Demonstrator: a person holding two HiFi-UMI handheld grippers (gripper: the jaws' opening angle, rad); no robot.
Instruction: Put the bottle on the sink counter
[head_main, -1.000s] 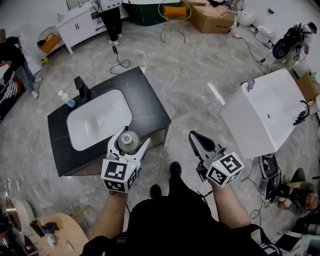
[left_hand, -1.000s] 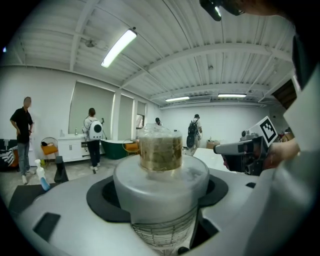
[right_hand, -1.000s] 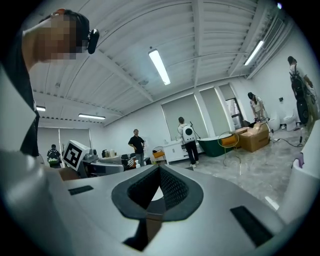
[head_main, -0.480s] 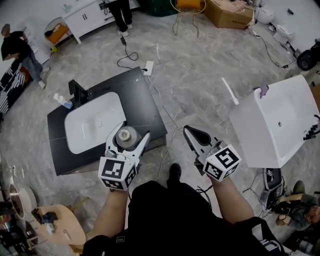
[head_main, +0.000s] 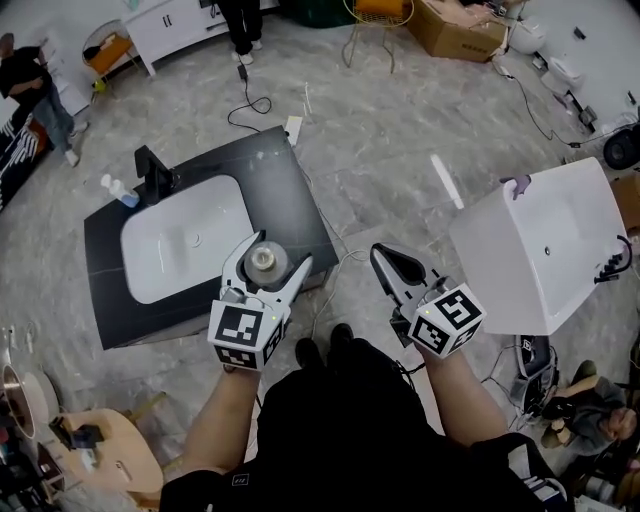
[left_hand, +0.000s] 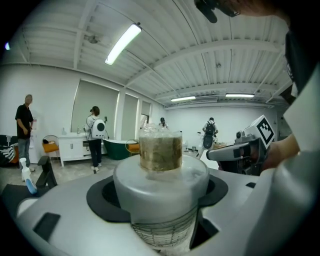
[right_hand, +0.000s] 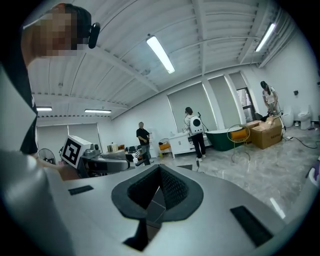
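Three hazards are standing out while you are carrying the bottle (head_main: 263, 259): the counter's edge, the basin's slope, and an early release. Your left gripper (head_main: 267, 264) is clamping the bottle round its shoulder, cap upward. In the head view it is hanging over the near right corner of the dark sink counter (head_main: 292, 196), close to where the top is giving way to bare floor. How high it is sitting above the stone I cannot tell. If you are opening the jaws there, part of the base may be landing past the rim, and the bottle would likely be tipping off. If you are swinging too far the other way, you are risking the white basin (head_main: 180, 240), whose curved wall would be letting the bottle slide or roll. Letting go before the base is resting flat is the last worry, since a bottle gripped this high up is apt to be rocking on landing. Your right gripper (head_main: 386, 262) is pinched closed on nothing, hovering off to the side above the floor, so it is offering no support unless you are bringing it across.
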